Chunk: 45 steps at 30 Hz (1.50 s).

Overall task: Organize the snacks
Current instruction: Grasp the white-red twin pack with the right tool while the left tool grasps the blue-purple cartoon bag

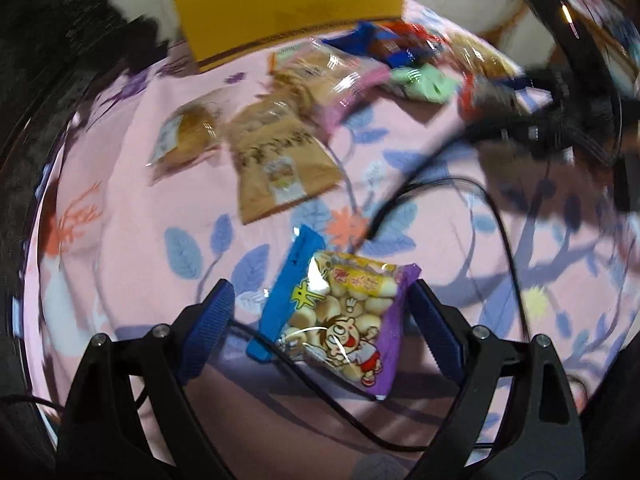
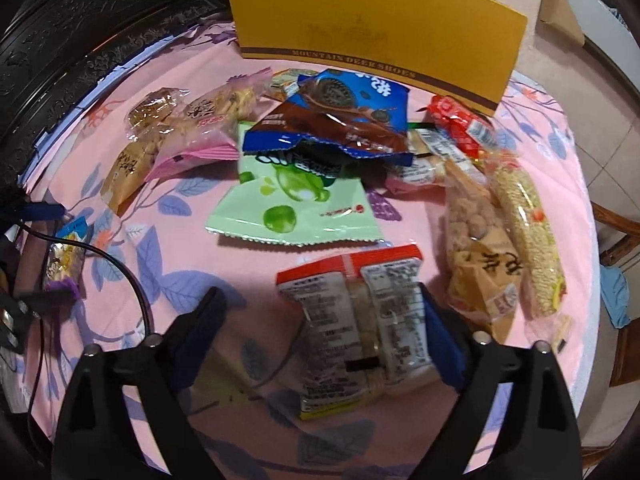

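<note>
Hovering both grippers over snacks on the pink floral tablecloth (image 2: 400, 216).
My left gripper (image 1: 320, 312) is spread around a cartoon biscuit-ball packet (image 1: 340, 316); my right gripper (image 2: 320, 320) is spread, its right finger beside a red-topped cracker pack (image 2: 360, 328), the yellow shoe box (image 2: 380, 36) standing far behind.

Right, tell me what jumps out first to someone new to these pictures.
The yellow shoe box at the table's far edge, then the snack pile before it, topped by a blue cookie bag over a green packet. Nearer, the left tongs straddle a cartoon biscuit pack.
</note>
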Each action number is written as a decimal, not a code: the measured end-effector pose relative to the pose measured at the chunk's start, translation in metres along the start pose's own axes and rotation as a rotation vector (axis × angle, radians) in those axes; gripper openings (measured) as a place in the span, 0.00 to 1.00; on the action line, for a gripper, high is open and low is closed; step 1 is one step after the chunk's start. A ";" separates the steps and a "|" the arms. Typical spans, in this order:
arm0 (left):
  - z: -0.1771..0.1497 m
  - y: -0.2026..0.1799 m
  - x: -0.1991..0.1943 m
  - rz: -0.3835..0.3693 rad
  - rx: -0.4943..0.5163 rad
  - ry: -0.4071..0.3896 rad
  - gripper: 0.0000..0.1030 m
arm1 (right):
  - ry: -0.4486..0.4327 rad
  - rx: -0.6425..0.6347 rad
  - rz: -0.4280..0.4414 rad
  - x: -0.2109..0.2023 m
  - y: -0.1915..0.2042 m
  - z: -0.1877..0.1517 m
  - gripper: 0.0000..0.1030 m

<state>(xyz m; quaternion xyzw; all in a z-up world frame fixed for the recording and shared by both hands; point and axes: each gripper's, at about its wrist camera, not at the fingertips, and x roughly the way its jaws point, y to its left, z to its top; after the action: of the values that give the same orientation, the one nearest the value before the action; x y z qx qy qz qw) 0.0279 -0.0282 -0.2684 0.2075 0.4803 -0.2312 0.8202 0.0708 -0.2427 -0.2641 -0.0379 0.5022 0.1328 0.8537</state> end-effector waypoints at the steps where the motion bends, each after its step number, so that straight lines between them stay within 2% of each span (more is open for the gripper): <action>1: -0.001 -0.003 0.001 -0.002 0.027 -0.002 0.88 | -0.002 0.001 0.007 0.000 0.000 0.000 0.96; 5: -0.005 -0.011 -0.004 -0.008 0.106 -0.020 0.86 | -0.025 -0.001 0.020 -0.001 0.000 -0.002 0.97; 8: -0.008 -0.017 -0.005 -0.004 0.158 -0.028 0.81 | -0.050 -0.023 0.013 -0.001 0.002 -0.007 0.99; 11: -0.008 -0.020 -0.006 -0.024 0.160 -0.036 0.70 | -0.051 -0.059 -0.022 0.000 0.008 -0.010 0.98; 13: -0.010 -0.021 -0.008 -0.041 0.159 -0.048 0.62 | -0.049 -0.035 -0.035 -0.002 0.006 -0.009 0.95; 15: -0.012 -0.019 -0.008 -0.057 0.151 -0.053 0.61 | -0.049 -0.018 -0.051 -0.005 0.001 -0.009 0.84; 18: -0.011 -0.014 -0.007 -0.087 0.112 -0.036 0.63 | -0.042 -0.007 -0.055 -0.009 -0.007 -0.008 0.70; 20: -0.009 -0.013 -0.007 -0.072 0.114 -0.023 0.66 | -0.027 0.005 -0.054 -0.010 -0.011 -0.007 0.64; 21: -0.009 -0.012 -0.006 -0.059 0.113 -0.019 0.70 | -0.023 0.008 -0.054 -0.010 -0.011 -0.007 0.64; 25: -0.009 -0.004 -0.005 -0.044 0.052 -0.022 0.75 | -0.015 0.012 -0.063 -0.008 -0.010 -0.004 0.64; 30: -0.008 0.002 -0.004 -0.039 0.003 -0.037 0.76 | -0.012 0.017 -0.063 -0.008 -0.010 -0.004 0.65; 33: -0.003 0.009 0.001 -0.080 -0.074 -0.021 0.76 | -0.006 0.010 -0.060 -0.007 -0.011 -0.003 0.65; 40: 0.007 0.012 0.008 -0.102 -0.135 -0.010 0.78 | 0.020 0.015 -0.067 -0.006 -0.009 0.001 0.66; 43: 0.011 0.012 0.012 -0.086 -0.135 -0.003 0.74 | 0.020 0.010 -0.075 -0.007 -0.009 0.001 0.61; 44: 0.012 0.011 0.012 -0.069 -0.126 -0.007 0.72 | 0.022 0.016 -0.077 -0.008 -0.010 0.000 0.55; 45: 0.012 0.008 0.013 -0.053 -0.115 -0.011 0.70 | 0.022 0.020 -0.078 -0.010 -0.010 0.000 0.45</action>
<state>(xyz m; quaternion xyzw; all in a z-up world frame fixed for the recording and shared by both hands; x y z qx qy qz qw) 0.0466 -0.0305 -0.2733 0.1459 0.4934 -0.2264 0.8270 0.0690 -0.2544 -0.2563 -0.0503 0.5108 0.0940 0.8530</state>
